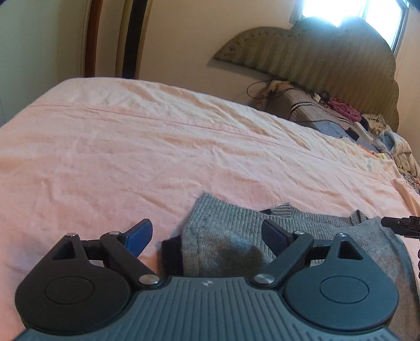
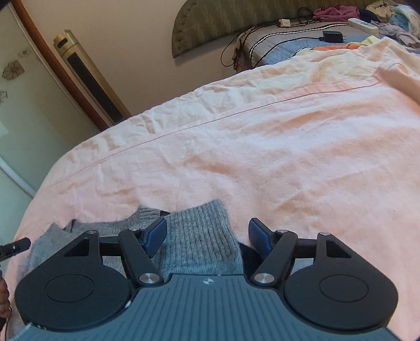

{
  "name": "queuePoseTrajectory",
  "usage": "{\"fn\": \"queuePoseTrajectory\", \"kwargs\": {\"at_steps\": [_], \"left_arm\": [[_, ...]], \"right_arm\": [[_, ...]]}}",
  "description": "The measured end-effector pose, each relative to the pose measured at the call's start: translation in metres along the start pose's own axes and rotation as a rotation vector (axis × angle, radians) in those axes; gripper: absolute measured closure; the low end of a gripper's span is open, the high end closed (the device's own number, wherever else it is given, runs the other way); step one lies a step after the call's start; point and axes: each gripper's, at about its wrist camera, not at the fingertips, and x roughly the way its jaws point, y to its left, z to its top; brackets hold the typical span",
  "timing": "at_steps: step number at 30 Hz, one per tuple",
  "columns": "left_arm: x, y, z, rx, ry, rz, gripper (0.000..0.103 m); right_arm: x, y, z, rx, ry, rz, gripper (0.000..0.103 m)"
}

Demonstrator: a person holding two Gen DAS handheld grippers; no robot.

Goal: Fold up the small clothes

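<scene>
A grey knitted sweater (image 1: 328, 228) lies on the pink bedsheet (image 1: 131, 157) near the bed's front edge, with a ribbed part folded over it. My left gripper (image 1: 207, 233) hovers open over the sweater's left end. Its right finger is above the knit and its left finger above bare sheet. A dark patch of cloth (image 1: 170, 251) peeks out at that end. In the right wrist view, my right gripper (image 2: 207, 230) stands open over the ribbed right end of the sweater (image 2: 194, 217). Neither gripper's pads press on the fabric. Each view catches the other gripper's tip at its edge.
At the head of the bed lie a striped grey pillow (image 1: 302, 105), cables and a charger (image 2: 332, 36), a white remote (image 2: 363, 25) and a pile of clothes (image 1: 399, 149), under a green headboard (image 1: 328, 52). A gold tower unit (image 2: 89, 76) stands beyond the bed's far side.
</scene>
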Motion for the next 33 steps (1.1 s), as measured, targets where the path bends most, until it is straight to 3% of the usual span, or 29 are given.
{"fn": "queuePoseTrajectory", "kwargs": {"at_steps": [2,3,4,5,9,12,14,15,16,18,20,22,23,25,27,29,31,33], "left_arm": [[0.017,-0.004,-0.001,0.022,0.033,0.013,0.044],[0.020,-0.009,-0.002,0.059,0.011,0.045,0.067],[0.022,-0.012,-0.002,0.084,0.017,0.036,0.094],[0.021,-0.012,0.000,0.082,0.021,-0.002,0.094],[0.005,-0.014,0.009,0.088,-0.093,0.025,0.095],[0.027,-0.010,0.003,0.104,-0.011,0.123,0.095],[0.022,-0.014,-0.006,0.145,-0.050,0.146,0.092],[0.017,-0.015,-0.007,0.149,-0.053,0.160,0.090],[0.011,-0.017,-0.008,0.150,-0.057,0.187,0.088],[-0.017,-0.023,-0.013,0.127,-0.120,0.206,0.086],[-0.046,-0.031,-0.024,0.108,-0.184,0.099,0.076],[-0.056,-0.043,-0.039,0.121,-0.154,0.026,0.052],[-0.054,-0.049,-0.049,0.143,-0.122,0.014,0.051],[-0.043,-0.055,-0.069,0.194,-0.055,0.079,0.051],[-0.044,-0.048,-0.087,0.209,-0.096,0.105,0.048],[-0.052,-0.045,-0.099,0.251,-0.111,0.187,0.048],[-0.059,-0.042,-0.109,0.313,-0.136,0.224,0.047],[-0.072,-0.040,-0.111,0.296,-0.126,0.252,0.045]], "right_arm": [[0.007,-0.001,0.003,-0.009,0.046,0.057,0.081],[0.008,-0.002,0.004,0.002,0.050,0.079,0.090],[0.005,0.000,0.004,-0.020,0.031,0.082,0.090],[-0.001,0.001,0.005,-0.033,0.002,0.082,0.090],[-0.030,-0.014,0.014,0.062,-0.172,0.152,0.093],[-0.005,-0.034,0.007,0.121,-0.089,0.056,0.092],[0.002,-0.036,-0.004,0.164,-0.066,0.065,0.089],[-0.003,-0.036,-0.007,0.186,-0.087,0.072,0.084],[-0.010,-0.035,-0.009,0.207,-0.105,0.072,0.068],[-0.034,-0.028,-0.015,0.226,-0.174,0.069,0.049],[-0.053,-0.012,-0.025,0.177,-0.194,0.093,0.049],[-0.059,0.013,-0.036,0.086,-0.153,0.099,0.049],[-0.058,0.027,-0.042,0.024,-0.128,0.089,0.049],[-0.052,0.047,-0.056,-0.101,-0.094,0.024,0.041],[-0.041,0.049,-0.073,-0.191,-0.072,-0.094,0.042],[-0.046,0.037,-0.083,-0.180,-0.143,-0.065,0.042],[-0.047,0.040,-0.084,-0.179,-0.151,-0.082,0.042],[-0.050,0.050,-0.083,-0.198,-0.139,-0.127,0.040]]}}
